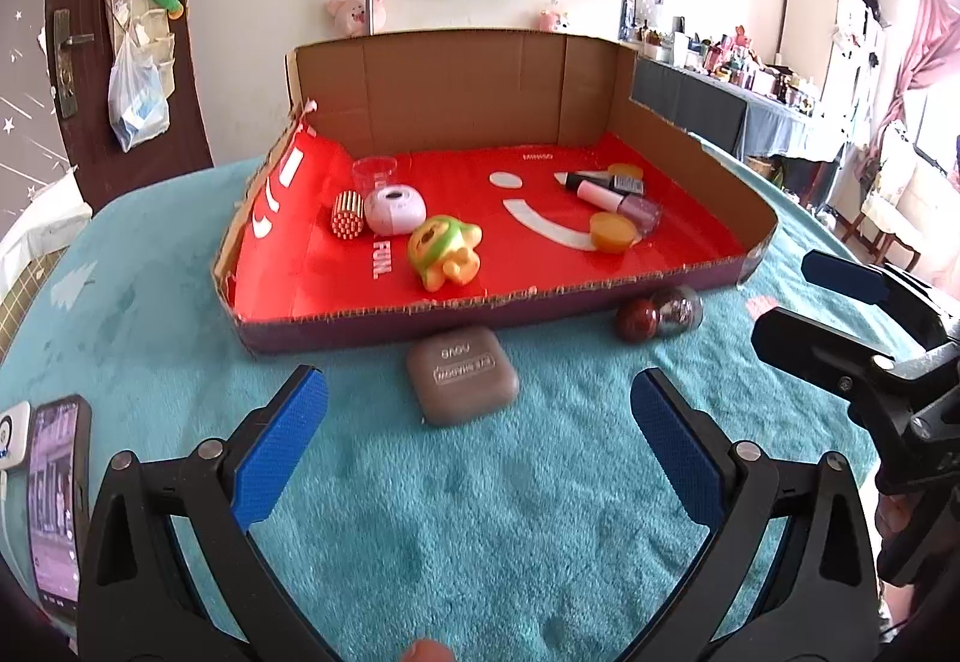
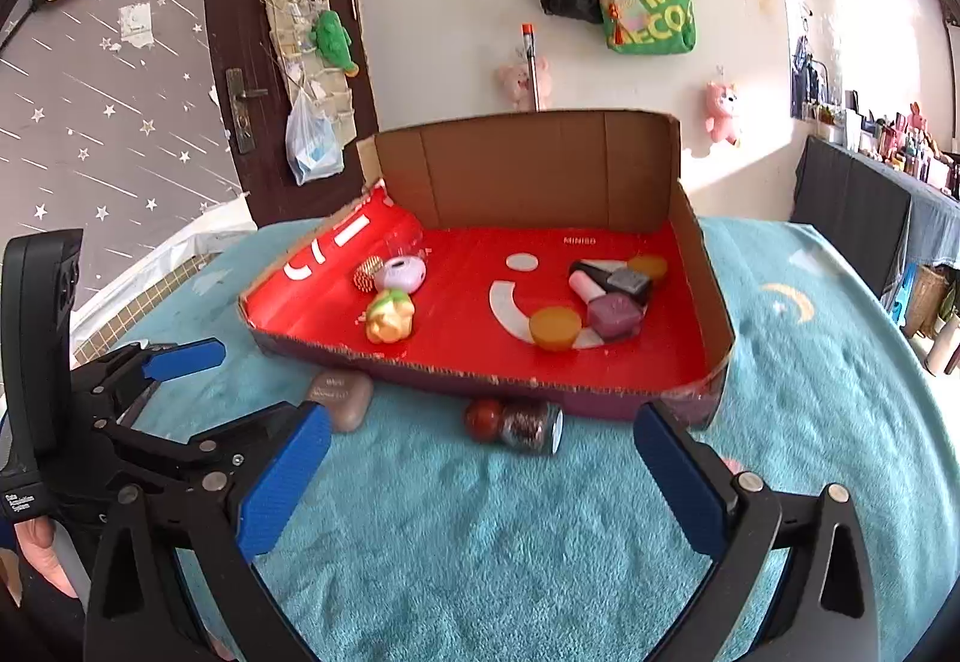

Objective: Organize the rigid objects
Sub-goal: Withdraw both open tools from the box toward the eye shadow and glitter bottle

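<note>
Now your left gripper (image 1: 477,458), jaws spread and empty, is facing the brown case (image 1: 461,377) lying dead ahead between its fingertips, while your right gripper (image 2: 480,473), likewise gaping, is aiming at the glitter bottle (image 2: 516,425) lying crosswise just beyond.

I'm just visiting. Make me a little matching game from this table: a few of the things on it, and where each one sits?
Things:
1. brown case
2. yellow-green toy
3. phone
4. red-capped bottle

Places:
A. inside the red tray, left half
B. far left edge of the blanket
C. blanket, before the open left gripper
D. blanket, before the open right gripper

Pairs: 1-C, 2-A, 3-B, 4-D
</note>
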### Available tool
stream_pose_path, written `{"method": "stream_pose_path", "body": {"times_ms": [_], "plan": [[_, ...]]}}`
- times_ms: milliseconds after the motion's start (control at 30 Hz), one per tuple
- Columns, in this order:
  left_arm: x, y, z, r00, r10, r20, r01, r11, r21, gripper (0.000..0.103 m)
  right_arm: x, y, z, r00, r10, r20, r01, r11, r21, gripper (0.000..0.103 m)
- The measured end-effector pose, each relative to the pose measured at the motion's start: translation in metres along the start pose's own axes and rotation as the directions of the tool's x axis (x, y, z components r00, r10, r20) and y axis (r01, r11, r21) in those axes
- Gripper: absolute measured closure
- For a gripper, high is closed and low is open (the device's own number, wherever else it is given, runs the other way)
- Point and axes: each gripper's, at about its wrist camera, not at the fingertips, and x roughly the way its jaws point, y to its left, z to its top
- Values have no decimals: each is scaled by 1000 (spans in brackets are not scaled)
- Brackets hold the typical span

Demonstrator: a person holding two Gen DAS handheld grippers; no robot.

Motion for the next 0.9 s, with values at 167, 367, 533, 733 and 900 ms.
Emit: {"method": "stream_pose_path", "body": {"times_ms": [167,367,533,733,900], "plan": [[8,2,-8,999,-22,-39,21,1000,-15,0,8,-3,-9,999,-13,-41,14,1000,14,0],[20,6,-17,995,-44,-87,41,998,-42,0,17,-6,-21,996,-42,-84,44,999,15,0],[31,11,-20,991,-48,-126,39,996,-74,0,28,-13,-26,991,-52,-124,58,997,42,0],[40,14,-18,989,-38,-143,26,996,-81,0,40,-19,-27,985,-61,-162,72,996,61,0],[49,14,-14,985,-34,-169,20,996,-88,0,51,-24,-27,979,-58,-197,76,993,88,0]]}}
